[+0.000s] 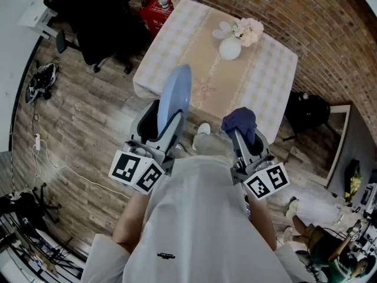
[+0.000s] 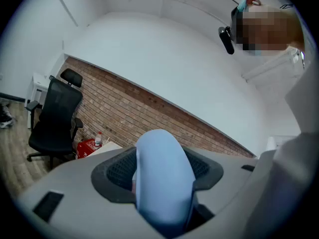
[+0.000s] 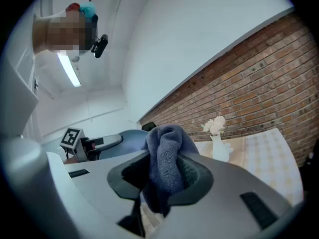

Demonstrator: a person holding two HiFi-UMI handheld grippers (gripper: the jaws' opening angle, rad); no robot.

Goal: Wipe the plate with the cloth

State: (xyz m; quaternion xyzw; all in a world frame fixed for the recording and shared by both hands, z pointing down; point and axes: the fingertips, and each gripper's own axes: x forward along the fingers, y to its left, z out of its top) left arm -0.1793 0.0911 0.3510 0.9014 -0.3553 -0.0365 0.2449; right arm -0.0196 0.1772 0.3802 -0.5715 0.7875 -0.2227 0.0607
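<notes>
The left gripper (image 1: pixel 169 121) pinches the plate (image 1: pixel 177 92) on edge, its face bared for wiping. The right gripper (image 1: pixel 244 135) clamps the cloth (image 1: pixel 239 121), near the plate but apart.

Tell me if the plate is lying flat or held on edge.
On edge: the left claw clamps the plate by its rim, and it stands up out of the jaws.

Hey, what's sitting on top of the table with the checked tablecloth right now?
Only a white vase with pale flowers stands on the tablecloth. The raised blue plate and dark cloth cover parts of its near edge, so anything there cannot be seen.
</notes>
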